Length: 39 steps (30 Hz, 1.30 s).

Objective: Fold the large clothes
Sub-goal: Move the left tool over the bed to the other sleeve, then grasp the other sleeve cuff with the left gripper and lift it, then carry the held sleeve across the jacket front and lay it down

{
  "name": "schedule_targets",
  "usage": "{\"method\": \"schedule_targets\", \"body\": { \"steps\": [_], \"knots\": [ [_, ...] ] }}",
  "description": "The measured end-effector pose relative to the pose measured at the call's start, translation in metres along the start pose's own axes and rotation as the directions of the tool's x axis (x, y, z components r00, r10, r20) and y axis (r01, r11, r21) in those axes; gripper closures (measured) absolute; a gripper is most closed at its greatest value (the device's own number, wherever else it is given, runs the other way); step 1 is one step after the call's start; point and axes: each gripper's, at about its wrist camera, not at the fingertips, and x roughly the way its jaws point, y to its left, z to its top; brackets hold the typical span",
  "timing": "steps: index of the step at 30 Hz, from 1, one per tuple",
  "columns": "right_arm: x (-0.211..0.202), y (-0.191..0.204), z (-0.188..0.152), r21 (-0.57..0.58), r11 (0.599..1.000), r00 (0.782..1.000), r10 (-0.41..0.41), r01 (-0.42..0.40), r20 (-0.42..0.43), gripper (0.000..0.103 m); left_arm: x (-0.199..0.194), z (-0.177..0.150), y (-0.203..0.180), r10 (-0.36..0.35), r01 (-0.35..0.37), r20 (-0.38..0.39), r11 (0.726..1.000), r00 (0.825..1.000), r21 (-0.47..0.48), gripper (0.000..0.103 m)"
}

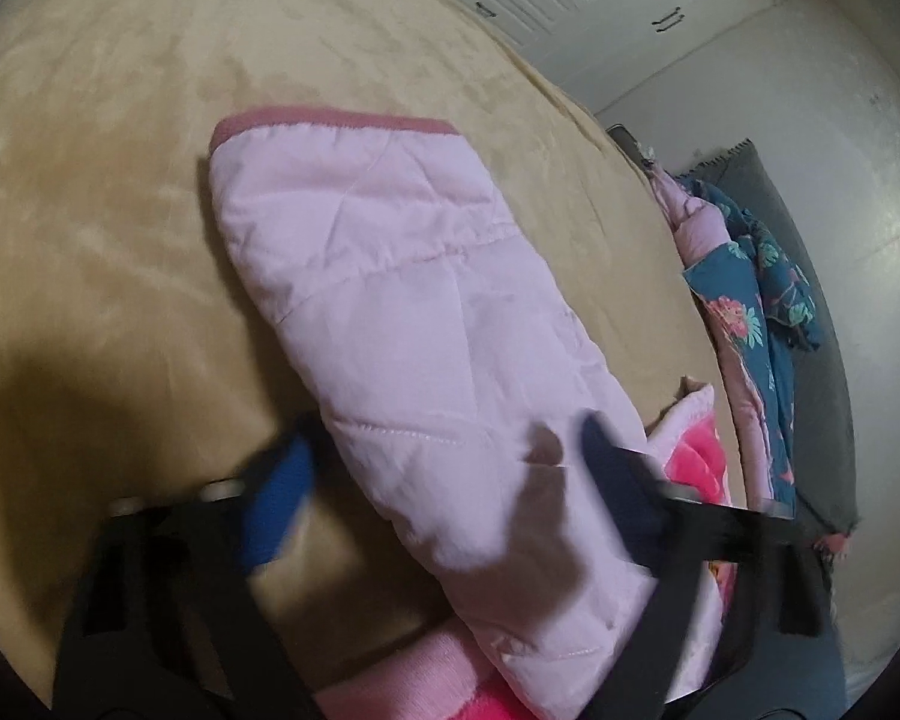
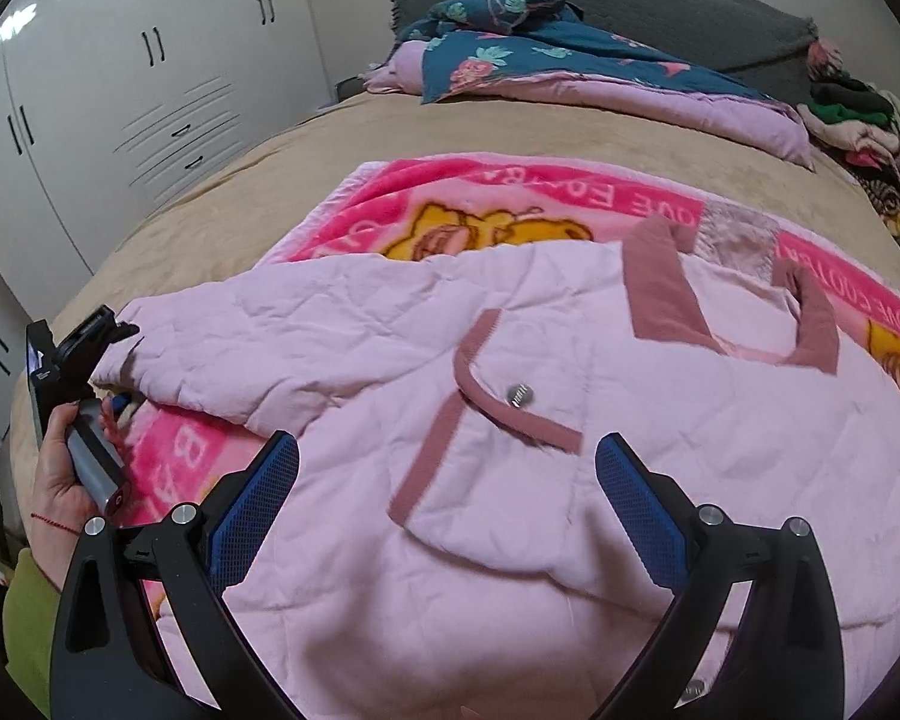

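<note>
Pale pink quilted jacket [image 2: 510,420] lay spread over a pink cartoon blanket [image 2: 510,198] on the tan bed [image 2: 222,210], its sleeve [image 1: 390,312] between the left gripper [image 1: 444,474] jaws, pads not visibly pressing, right gripper [image 2: 447,516] jaws apart above the jacket's dusty-rose-trimmed pocket [image 2: 498,420].

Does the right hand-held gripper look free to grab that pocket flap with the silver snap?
Probably yes. The right hand-held gripper stands open just above the pink jacket, and the pocket flap lies uncovered straight ahead with nothing between.
</note>
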Motion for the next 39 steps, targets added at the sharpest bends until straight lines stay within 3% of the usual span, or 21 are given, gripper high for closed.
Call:
{"method": "schedule_targets", "body": {
  "steps": [4,8,12,19,30,39],
  "knots": [
    [-0.014,-0.005,-0.008,0.01,1.0,1.0,-0.001,0.001,0.014,0.004,0.0,0.006,0.001,-0.022,0.022,-0.003,1.0,1.0,-0.002,0.077],
    [-0.031,-0.011,-0.015,0.043,0.999,0.999,0.005,-0.007,0.04,0.004,-0.017,0.014,-0.01,-0.071,0.07,0.021,0.997,0.997,0.046,0.087],
    [-0.047,-0.02,-0.021,0.08,0.997,0.998,0.004,-0.009,0.065,0.004,-0.046,0.014,-0.037,-0.064,0.05,0.089,0.988,0.994,0.145,0.088],
    [-0.077,-0.042,-0.035,0.129,0.992,0.995,-0.032,0.019,0.097,0.004,-0.103,-0.002,-0.09,-0.17,0.128,0.127,0.949,0.977,0.288,0.089],
    [-0.125,-0.083,-0.07,0.237,0.969,0.981,-0.114,0.075,0.155,0.004,-0.154,-0.03,-0.133,-0.292,0.231,0.106,0.893,0.951,0.386,0.089],
    [-0.155,-0.102,-0.095,0.288,0.95,0.968,-0.177,0.12,0.179,0.004,-0.17,-0.058,-0.163,-0.351,0.276,0.082,0.842,0.933,0.464,0.089]
  ]
}}
